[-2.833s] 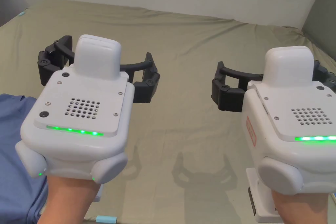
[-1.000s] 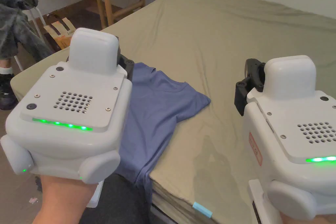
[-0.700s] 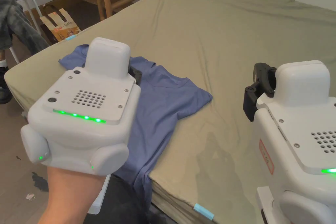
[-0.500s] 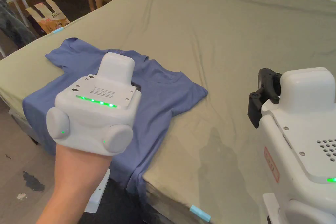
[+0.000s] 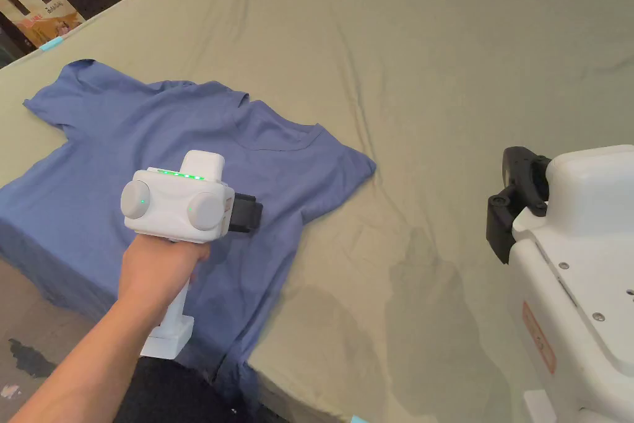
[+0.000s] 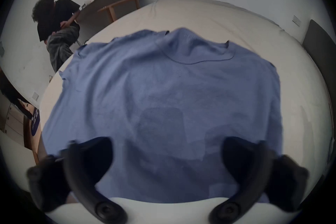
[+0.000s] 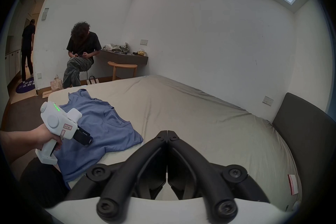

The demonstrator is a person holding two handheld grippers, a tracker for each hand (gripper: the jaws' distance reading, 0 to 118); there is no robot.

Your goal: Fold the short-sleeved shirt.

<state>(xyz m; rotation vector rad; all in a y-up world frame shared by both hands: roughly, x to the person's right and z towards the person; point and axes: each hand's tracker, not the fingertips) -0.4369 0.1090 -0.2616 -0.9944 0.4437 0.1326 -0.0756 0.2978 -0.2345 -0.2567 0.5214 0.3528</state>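
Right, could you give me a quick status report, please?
Left gripper open, low over blue shirt. Right gripper shut, empty, above bare sheet. Shirt spread flat, hem over bed edge. Nothing in the way.

We are seeing white walls (image 7: 209, 42), a wooden stool (image 7: 122, 67) (beside a seated person (image 7: 80, 57)) and a dark headboard (image 7: 307, 138).
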